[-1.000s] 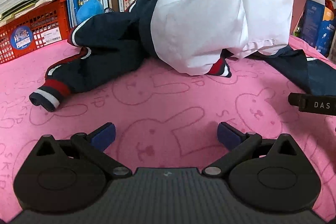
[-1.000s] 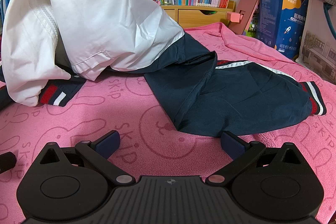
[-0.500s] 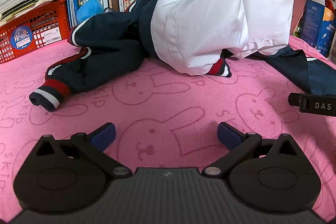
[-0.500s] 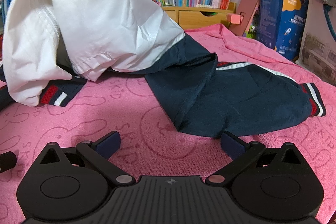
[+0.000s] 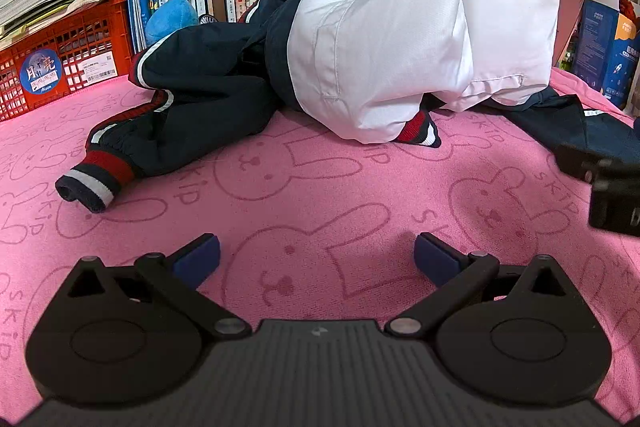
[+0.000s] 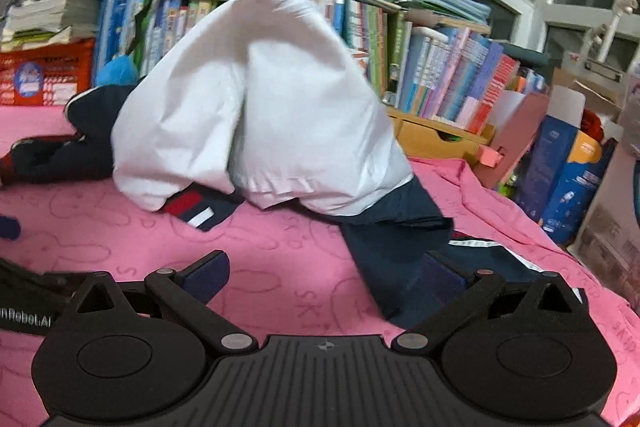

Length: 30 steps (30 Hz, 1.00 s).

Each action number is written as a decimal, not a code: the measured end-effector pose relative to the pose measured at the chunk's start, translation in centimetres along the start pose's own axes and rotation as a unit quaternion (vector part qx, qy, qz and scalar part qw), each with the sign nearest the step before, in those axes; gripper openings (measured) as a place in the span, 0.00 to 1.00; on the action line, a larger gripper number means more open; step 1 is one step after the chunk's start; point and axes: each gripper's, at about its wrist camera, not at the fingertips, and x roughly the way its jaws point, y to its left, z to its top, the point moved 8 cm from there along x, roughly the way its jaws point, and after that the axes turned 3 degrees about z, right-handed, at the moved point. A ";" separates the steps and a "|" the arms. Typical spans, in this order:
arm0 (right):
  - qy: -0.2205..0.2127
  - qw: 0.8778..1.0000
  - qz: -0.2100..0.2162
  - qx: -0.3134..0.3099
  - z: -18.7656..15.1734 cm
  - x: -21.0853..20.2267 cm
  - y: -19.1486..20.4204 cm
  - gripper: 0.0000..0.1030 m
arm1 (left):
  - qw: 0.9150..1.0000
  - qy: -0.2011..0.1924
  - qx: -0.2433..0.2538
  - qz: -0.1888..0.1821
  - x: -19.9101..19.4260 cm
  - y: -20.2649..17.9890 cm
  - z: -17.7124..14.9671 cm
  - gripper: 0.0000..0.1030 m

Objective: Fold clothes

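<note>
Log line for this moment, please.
phase: approach | left gripper: open, empty, over pink towel | right gripper: open, empty | jacket: crumpled, unfolded, white lining bunched up

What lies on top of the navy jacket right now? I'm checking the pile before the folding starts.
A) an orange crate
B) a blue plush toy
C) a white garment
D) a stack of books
C: a crumpled white garment is draped over the middle of the navy jacket, whose striped sleeve cuff lies out on the pink rabbit-print towel.
</note>
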 end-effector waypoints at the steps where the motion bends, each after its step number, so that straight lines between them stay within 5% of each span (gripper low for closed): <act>1: 0.003 1.000 -0.001 0.008 0.1 0.0 -0.3 1.00 | 1.000 0.000 0.000 0.000 0.0 0.0 0.0 1.00; 15: 0.027 0.998 -0.002 0.052 -1.8 0.4 -2.0 1.00 | 1.000 0.000 0.001 -0.002 0.0 0.0 0.0 1.00; 30: 0.054 0.994 0.045 0.084 -3.4 3.0 -1.0 1.00 | 1.000 0.000 0.001 -0.004 0.0 -0.1 0.0 1.00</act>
